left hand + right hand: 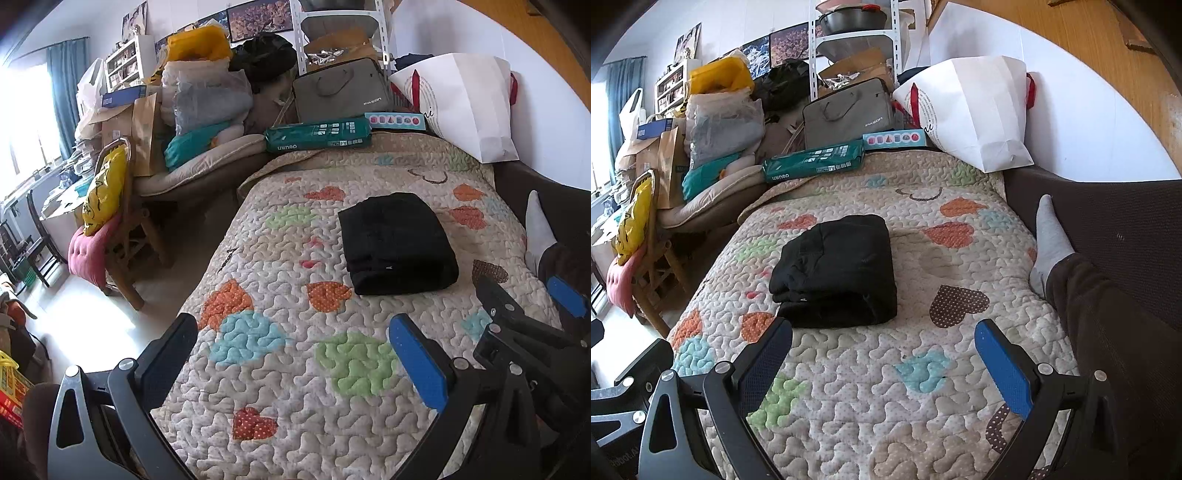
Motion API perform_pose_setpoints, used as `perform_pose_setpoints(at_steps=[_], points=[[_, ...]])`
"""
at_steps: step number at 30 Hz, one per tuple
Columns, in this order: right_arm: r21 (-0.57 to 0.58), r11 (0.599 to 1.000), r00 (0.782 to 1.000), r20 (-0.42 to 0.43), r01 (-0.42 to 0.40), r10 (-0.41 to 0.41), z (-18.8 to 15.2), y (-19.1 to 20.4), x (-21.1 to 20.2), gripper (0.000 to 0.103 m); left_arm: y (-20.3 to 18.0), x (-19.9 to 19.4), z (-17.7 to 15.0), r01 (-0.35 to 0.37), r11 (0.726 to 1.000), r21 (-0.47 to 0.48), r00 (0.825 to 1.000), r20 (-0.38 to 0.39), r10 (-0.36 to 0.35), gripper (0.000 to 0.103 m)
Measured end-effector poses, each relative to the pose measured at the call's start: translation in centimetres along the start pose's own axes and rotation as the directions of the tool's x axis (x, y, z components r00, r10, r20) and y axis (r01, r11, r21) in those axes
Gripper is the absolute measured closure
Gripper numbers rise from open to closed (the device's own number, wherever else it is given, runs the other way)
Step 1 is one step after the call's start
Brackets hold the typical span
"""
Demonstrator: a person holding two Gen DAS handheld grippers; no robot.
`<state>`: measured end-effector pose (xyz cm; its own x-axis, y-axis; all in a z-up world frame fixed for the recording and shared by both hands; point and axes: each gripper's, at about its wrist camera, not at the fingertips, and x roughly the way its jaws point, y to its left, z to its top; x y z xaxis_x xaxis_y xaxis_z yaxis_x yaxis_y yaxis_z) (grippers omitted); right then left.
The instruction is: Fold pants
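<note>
Hand-held gripper (882, 354) spread wide, empty.

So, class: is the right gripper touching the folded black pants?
Apart. In the right wrist view the right gripper is open, with bare quilt between its fingertips and the pants.

I count one folded black pants bundle (836, 271) at frame centre, two grippers, the left gripper (299, 354) and right gripper (882, 354), one white paper bag (979, 114) upper right, one green box (814, 160), and one grey sock (1051, 240) at right.
</note>
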<state>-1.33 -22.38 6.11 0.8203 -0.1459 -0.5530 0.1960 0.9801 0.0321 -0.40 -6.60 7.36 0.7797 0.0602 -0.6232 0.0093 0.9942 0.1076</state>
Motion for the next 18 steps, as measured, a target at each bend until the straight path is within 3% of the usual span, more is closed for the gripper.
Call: perform_pose_setpoints(at_steps=[18], points=[[-0.028,1.000,1.000,-0.017,-0.010,0.010,-0.3,0.6,0.3,0.002,1.9,1.6,-0.5,0.021,0.997,-0.076,0.997,-0.073,-0.026,0.000]])
